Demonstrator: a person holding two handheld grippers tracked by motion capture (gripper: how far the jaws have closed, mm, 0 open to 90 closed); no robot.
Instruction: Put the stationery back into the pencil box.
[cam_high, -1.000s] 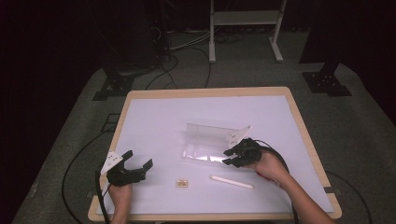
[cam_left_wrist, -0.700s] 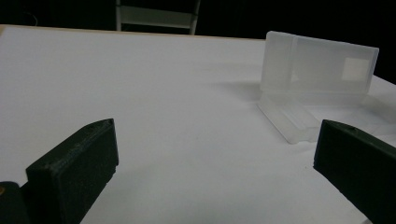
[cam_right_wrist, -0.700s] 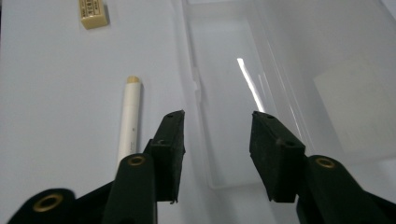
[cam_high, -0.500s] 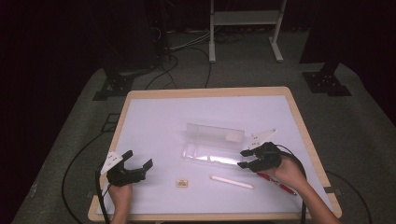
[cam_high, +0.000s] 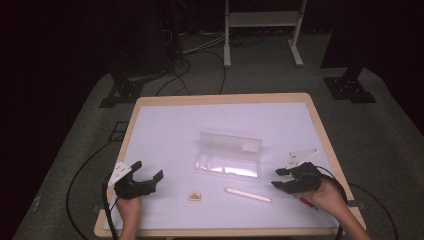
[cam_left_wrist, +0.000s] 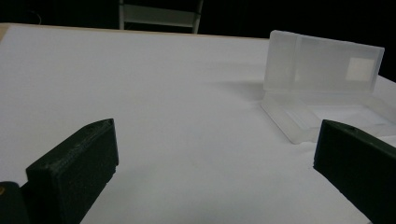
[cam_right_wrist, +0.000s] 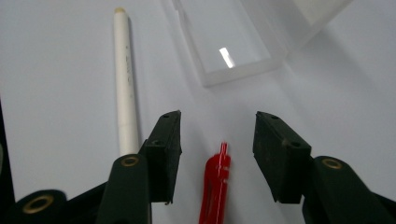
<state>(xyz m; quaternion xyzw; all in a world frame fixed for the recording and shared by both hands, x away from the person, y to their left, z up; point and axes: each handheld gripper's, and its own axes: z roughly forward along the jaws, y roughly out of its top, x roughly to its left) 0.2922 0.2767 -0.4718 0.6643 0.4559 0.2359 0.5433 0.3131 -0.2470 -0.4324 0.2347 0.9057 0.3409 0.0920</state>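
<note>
Both of our grippers stand with jaws apart and nothing between the pads: the left gripper (cam_high: 145, 181) waits wide at the near left, and the right gripper (cam_right_wrist: 217, 135), jaws just opened, straddles the red pen (cam_right_wrist: 215, 184) lying on the table (cam_high: 165, 125). We judge packing barely begun: the clear case (cam_high: 230, 155) lies open and looks empty, while the white pen (cam_high: 247, 194) and small eraser (cam_high: 195, 196) lie outside. From above, our hand hides most of the red pen; the right gripper view shows it unpinched.
</note>
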